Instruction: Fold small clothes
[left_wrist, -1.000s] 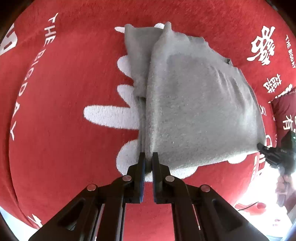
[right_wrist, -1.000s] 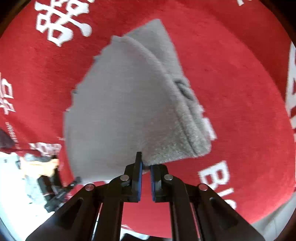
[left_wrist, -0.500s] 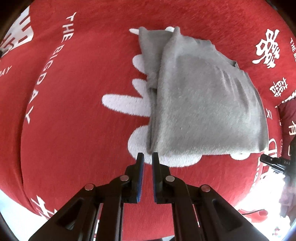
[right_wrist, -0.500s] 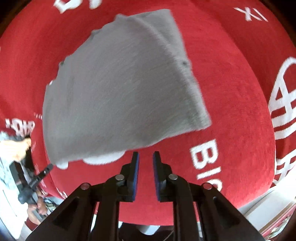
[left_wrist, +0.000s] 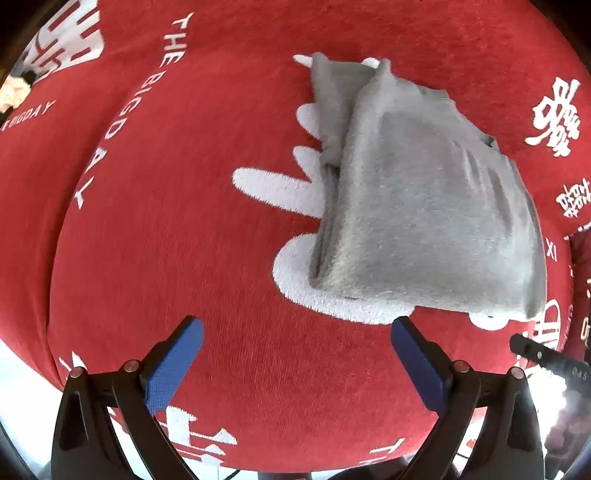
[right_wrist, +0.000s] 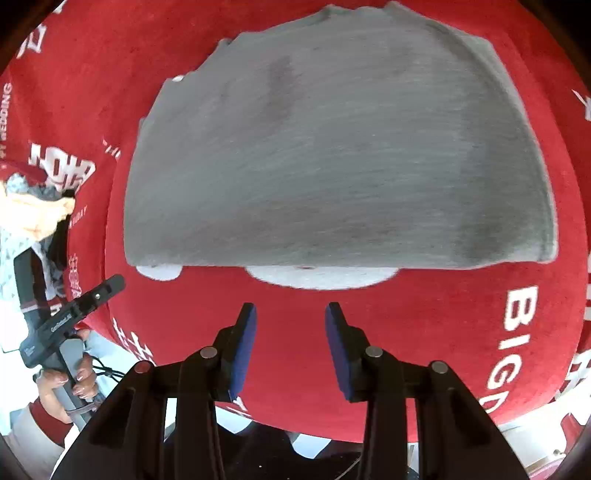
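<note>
Lying folded, grey garment (left_wrist: 424, 206) underlayers hidden, left gripper (left_wrist: 295, 334) and right gripper (right_wrist: 290, 314) opening, empty

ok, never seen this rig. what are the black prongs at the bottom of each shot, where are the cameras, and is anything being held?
There is no robot arm here. A person carries a handheld two-finger gripper in each hand, and each gripper has a fisheye camera looking forward along its fingers. The prongs are those fingers, with blue pads.

One picture comes from the left gripper, the other from the right gripper. Both look down on a red cloth with white print. On it lies a folded grey garment, seen close up in the right view.

Nothing is held. Both grippers' jaws are opening with only red cloth between them, the left's already wide. In the right view, the left gripper and the hand holding it also appear at the left edge.
</note>
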